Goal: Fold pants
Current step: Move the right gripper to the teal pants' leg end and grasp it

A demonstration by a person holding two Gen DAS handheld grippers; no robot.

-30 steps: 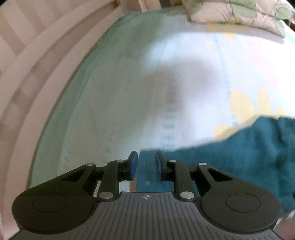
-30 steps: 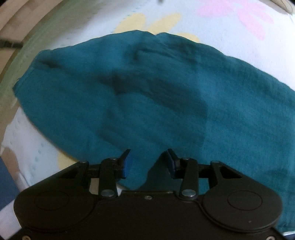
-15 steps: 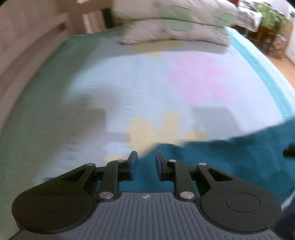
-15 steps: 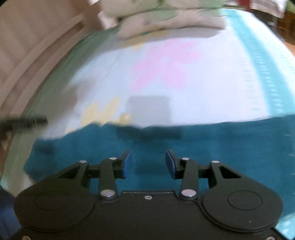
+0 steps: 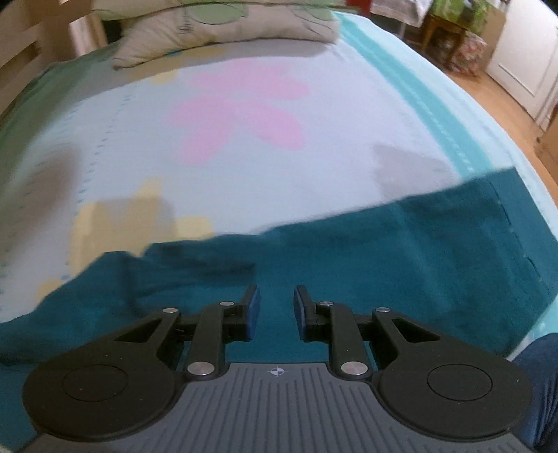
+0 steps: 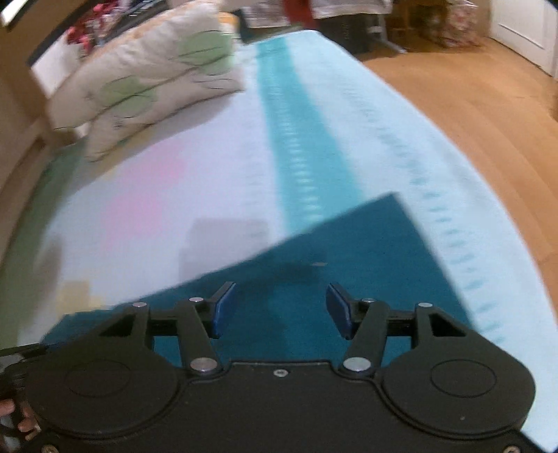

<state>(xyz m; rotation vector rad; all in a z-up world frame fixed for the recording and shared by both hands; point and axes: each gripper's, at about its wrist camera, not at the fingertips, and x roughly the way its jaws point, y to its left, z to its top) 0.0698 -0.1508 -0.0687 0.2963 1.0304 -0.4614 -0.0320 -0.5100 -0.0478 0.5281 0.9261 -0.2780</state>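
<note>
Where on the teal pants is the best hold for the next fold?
Probably the far right corner of the teal pants: it lies flat, square and free on the bed sheet. The right gripper, open above the cloth, could come from the right edge, one finger sliding under the hem.

- I see solid dark teal pants [image 5: 366, 258].
- My fingers [image 6: 219, 310] carry blue pads.
- The bedsheet [image 5: 331, 115] is pale blue, with pink and yellow flowers and a turquoise stripe.
- The pillow [image 6: 146, 80] is cream with green leaves.

Bed [image 5: 348, 115], teal pants [image 5: 383, 251], seemingly two pillows [image 5: 223, 31]
</note>
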